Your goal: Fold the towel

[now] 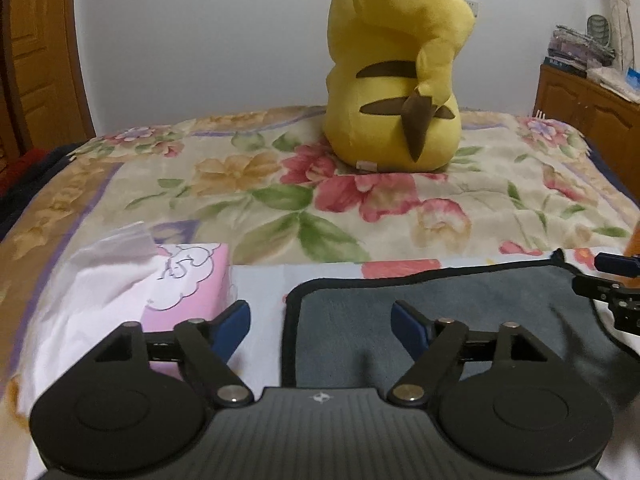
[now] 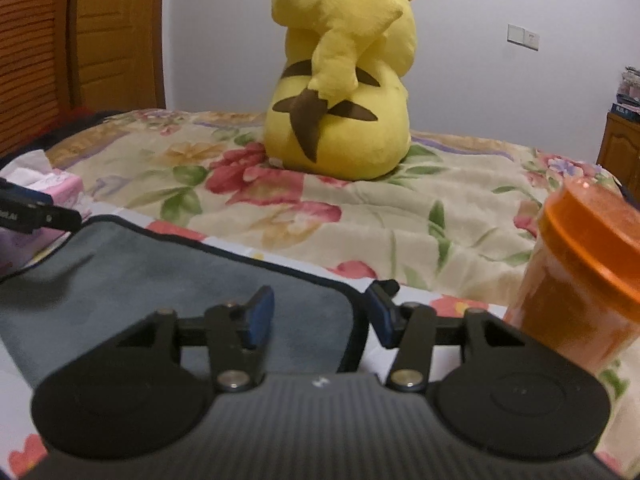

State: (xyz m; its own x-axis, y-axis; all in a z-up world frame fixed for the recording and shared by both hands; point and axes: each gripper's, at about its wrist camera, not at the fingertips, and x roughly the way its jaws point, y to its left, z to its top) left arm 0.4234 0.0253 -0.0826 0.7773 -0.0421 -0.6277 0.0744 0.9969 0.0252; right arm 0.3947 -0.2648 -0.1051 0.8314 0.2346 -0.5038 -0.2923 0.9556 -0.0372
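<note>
1. Towel (image 1: 440, 320): 1, gray with black trim, lying flat on the bed (image 1: 500, 200).
2. Tools: 2. Left tool (image 1: 321, 322) and right tool (image 2: 321, 314), both with blue pads spread apart.
3. Plush toy (image 1: 394, 80): 1, yellow with brown stripes (back toward both cameras).
4. Tissue box (image 1: 188, 280): 1, pink, a white tissue sticking out of it.
5. Orange-lidded jar (image 2: 580, 272): 1 (right wrist view only).
6. Wooden cabinet (image 1: 592, 116): 1, with stacked items on top, too blurred to count.
7. Wall switch plate (image 2: 523, 36): 1.
</note>
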